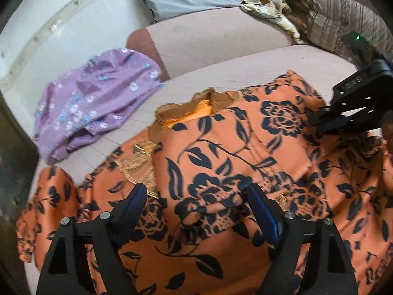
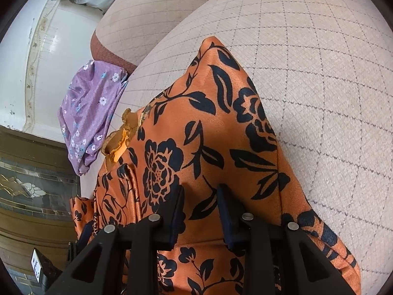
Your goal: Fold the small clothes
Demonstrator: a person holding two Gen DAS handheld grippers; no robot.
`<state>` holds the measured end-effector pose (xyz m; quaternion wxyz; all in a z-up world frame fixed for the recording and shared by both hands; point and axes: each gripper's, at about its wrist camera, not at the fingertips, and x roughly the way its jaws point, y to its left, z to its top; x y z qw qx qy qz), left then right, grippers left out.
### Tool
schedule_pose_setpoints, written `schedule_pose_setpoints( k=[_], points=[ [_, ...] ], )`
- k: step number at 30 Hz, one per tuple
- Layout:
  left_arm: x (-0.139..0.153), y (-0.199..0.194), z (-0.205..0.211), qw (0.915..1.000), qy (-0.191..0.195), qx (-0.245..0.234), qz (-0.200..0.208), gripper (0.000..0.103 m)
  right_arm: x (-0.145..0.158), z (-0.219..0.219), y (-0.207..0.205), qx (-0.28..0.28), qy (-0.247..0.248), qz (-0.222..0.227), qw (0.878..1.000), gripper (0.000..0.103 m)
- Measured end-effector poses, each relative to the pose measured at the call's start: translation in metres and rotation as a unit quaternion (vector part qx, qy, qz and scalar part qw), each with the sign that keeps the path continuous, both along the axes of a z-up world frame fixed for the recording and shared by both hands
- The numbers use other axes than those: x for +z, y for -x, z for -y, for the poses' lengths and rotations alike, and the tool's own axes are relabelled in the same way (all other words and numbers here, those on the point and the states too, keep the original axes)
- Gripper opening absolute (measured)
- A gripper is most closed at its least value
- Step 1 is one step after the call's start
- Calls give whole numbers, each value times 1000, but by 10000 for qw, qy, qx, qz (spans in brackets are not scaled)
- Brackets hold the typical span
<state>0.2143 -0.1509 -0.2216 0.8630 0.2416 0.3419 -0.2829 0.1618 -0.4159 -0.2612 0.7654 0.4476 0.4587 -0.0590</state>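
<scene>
The orange flowered garment (image 1: pixel 221 159) lies spread on the checked sofa cushion (image 2: pixel 319 86), the left gripper (image 1: pixel 196 196) stands wide open over it, while the right gripper (image 2: pixel 200 196), jaws half closed, rests on it, grip unclear.

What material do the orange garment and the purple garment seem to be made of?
The orange garment looks like a smooth satin-type woven cloth with a printed dark floral pattern: it has a soft sheen and drapes in sharp folds. Its neckline trim seems a frilled, lace-like fabric. The purple garment looks like thin, slightly glossy cloth with small printed flowers; its creases catch the light. The exact fibre cannot be told.
</scene>
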Motion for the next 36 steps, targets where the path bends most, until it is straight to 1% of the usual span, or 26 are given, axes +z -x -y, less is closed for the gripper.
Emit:
schedule_pose_setpoints(
  k=[3, 4, 6, 7, 9, 10, 11, 12, 13, 18, 22, 25, 28, 30, 31, 32, 33, 34, 35, 36],
  points=[
    [11, 3, -7, 9992, 317, -220, -130, 84, -1, 1, 0, 4, -26, 12, 10000, 32],
    [15, 5, -9, 9984, 448, -305, -172, 85, -1, 1, 0, 4, -36, 18, 10000, 32],
    [15, 4, -9, 9984, 455, -281, -181, 86, -1, 1, 0, 1, -49, 35, 10000, 32],
    [12, 4, -8, 9986, 400, -285, -214, 86, -2, 1, 0, -4, -56, 47, 10000, 32],
    [3, 4, -3, 9989, 126, -373, -248, 86, -2, 1, 0, -16, -62, 58, 10000, 32],
    [-4, 7, 2, 9988, -172, -444, -137, 86, -2, 1, 0, -18, -59, 59, 10000, 32],
    [-7, 8, 4, 9983, -349, -458, -30, 86, -2, 1, 0, -13, -54, 60, 10000, 32],
    [-11, 9, 5, 9977, -503, -451, 86, 86, -2, 1, 0, -8, -52, 62, 10000, 32],
    [-13, 9, 6, 9974, -568, -421, 148, 86, -2, 2, 0, -7, -57, 67, 10000, 32],
    [-6, 0, 3, 9982, -459, -224, 299, 86, -2, 1, 0, -15, -58, 76, 10000, 32],
    [-18, -9, 11, 9966, -760, -62, 300, 86, -1, 1, -1, -23, -37, 82, 10000, 32],
    [-15, -7, 17, 9965, -725, -104, 394, 86, -1, -1, -2, -21, 11, 84, 10000, 32],
    [-15, 0, 28, 9941, -862, -180, 626, 86, -1, -2, -3, -17, 67, 101, 9999, 32],
    [-16, 5, 33, 9937, -873, -245, 659, 81, 0, -4, -3, -14, 138, 118, 9998, 32],
    [-16, 6, 36, 9935, -886, -268, 656, 71, 0, -5, -4, -11, 171, 126, 9998, 32],
    [-17, 6, 39, 9935, -914, -268, 627, 56, 0, -6, -4, -1, 227, 134, 9997, 32],
    [-18, 4, 40, 9937, -938, -238, 574, 47, 1, -8, -5, 13, 286, 139, 9995, 32],
    [-19, 1, 40, 9942, -935, -174, 502, 32, 1, -8, -5, 27, 330, 145, 9993, 32],
    [-19, -2, 39, 9947, -918, -95, 454, 21, 2, -10, -5, 44, 389, 155, 9991, 32],
    [-18, -6, 35, 9952, -879, 18, 419, 16, 2, -11, -5, 60, 439, 165, 9989, 32]
  ],
)
